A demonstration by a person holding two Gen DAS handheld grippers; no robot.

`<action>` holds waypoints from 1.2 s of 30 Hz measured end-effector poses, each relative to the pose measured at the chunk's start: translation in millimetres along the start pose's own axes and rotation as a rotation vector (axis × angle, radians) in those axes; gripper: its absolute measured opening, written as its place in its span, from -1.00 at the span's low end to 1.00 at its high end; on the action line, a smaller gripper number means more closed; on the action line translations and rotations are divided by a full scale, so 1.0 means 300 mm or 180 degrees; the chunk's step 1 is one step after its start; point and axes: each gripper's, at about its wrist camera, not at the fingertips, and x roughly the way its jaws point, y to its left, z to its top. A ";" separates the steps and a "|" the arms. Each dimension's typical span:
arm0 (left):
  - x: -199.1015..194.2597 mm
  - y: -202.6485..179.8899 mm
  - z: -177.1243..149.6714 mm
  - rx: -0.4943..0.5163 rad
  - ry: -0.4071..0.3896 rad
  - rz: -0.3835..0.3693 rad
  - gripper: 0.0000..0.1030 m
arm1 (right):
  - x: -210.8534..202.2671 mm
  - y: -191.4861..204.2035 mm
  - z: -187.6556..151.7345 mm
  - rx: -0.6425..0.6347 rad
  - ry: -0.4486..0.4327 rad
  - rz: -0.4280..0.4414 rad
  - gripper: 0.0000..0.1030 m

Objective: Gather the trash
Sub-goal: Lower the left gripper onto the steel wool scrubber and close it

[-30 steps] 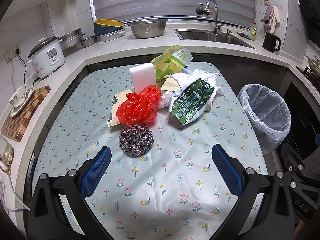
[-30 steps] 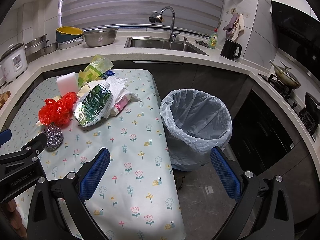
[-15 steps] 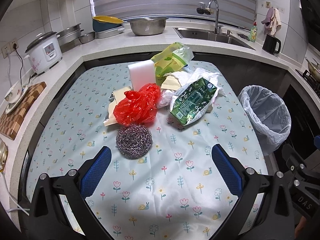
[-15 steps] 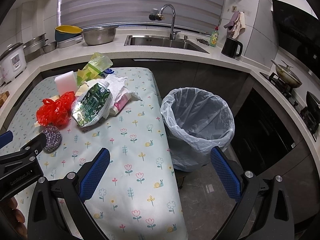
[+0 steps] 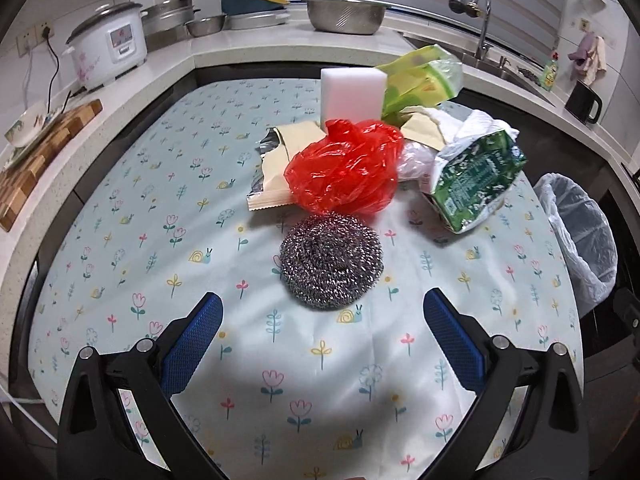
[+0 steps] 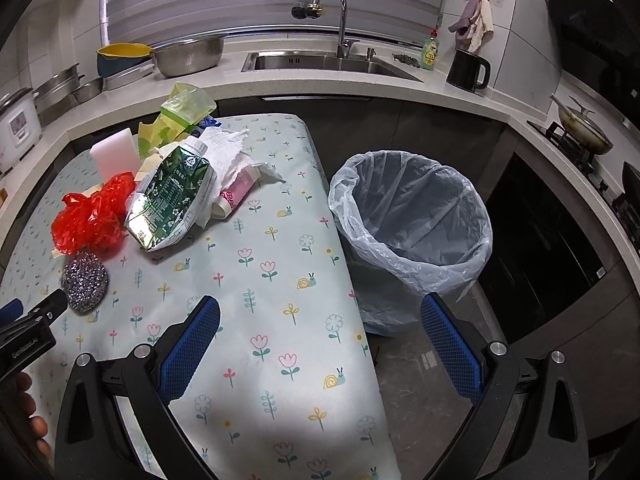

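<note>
Two grippers, left (image 5: pixel 322 322) and right (image 6: pixel 320 320), jaws wide, nothing held

Colours on a flower-printed kitchen table

The pale mint tablecloth with small tulips and snails (image 5: pixel 120 240) carries a silver steel-wool scourer (image 5: pixel 331 261); at its 12 o'clock a crumpled red plastic bag (image 5: pixel 344 172), then a white foam block (image 5: pixel 352 94); at 2 o'clock a green-and-white printed pouch (image 5: pixel 472 180). Blue textured gripper pads (image 5: pixel 192 346) sit on black frames.

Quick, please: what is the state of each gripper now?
Left gripper: open, holding nothing, steel scourer just ahead.
Right gripper: open, holding nothing.
</note>
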 end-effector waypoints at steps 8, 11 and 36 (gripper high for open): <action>0.104 -0.031 0.044 0.0148 0.0078 -0.0101 0.86 | 0.084 0.068 0.045 0.0066 0.0069 0.0132 0.87; 0.142 -0.038 0.061 0.0200 0.0126 -0.0129 0.81 | 0.107 0.092 0.066 0.0091 0.0090 0.0183 0.87; 0.118 0.095 0.100 0.0297 0.0354 -0.0610 -0.80 | 0.104 0.381 0.160 -0.0163 0.0011 0.0523 0.86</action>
